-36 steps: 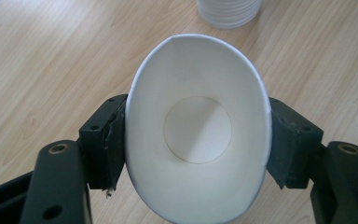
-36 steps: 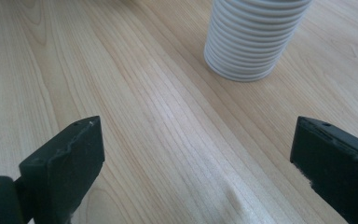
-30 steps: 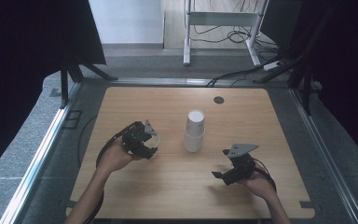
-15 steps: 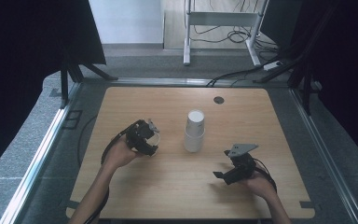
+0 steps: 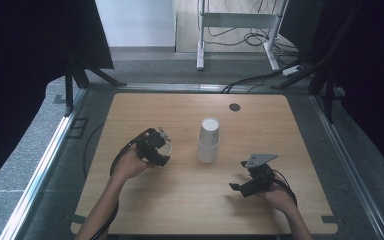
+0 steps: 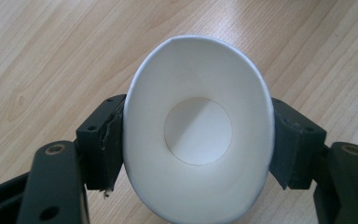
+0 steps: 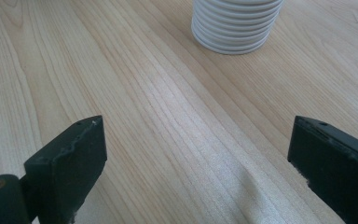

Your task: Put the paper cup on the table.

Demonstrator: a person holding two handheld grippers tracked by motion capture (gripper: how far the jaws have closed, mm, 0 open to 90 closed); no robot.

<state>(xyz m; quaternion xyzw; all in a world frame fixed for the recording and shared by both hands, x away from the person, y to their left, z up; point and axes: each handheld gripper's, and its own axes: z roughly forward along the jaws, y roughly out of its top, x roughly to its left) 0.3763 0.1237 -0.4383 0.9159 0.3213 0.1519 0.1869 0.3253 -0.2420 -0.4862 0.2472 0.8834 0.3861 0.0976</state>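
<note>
Single white paper cup (image 6: 198, 130) is clamped by L gripper (image 5: 156, 146) at table's (image 5: 145, 210) left-centre; the pads press both sides and the rim is squashed to an oval, w/ mouth facing the cam in left gripper view. L jaws have just been easing open slightly, cup between them, still pinched. Cup stack (image 5: 209, 140) is seen upside down mid-table, just right of L gripper, apart from it. R gripper (image 5: 254, 181) is held low over table front-right, jaws spread wide, nothing between them; stack base (image 7: 235, 25) is seen ahead of it, well apart.
</note>
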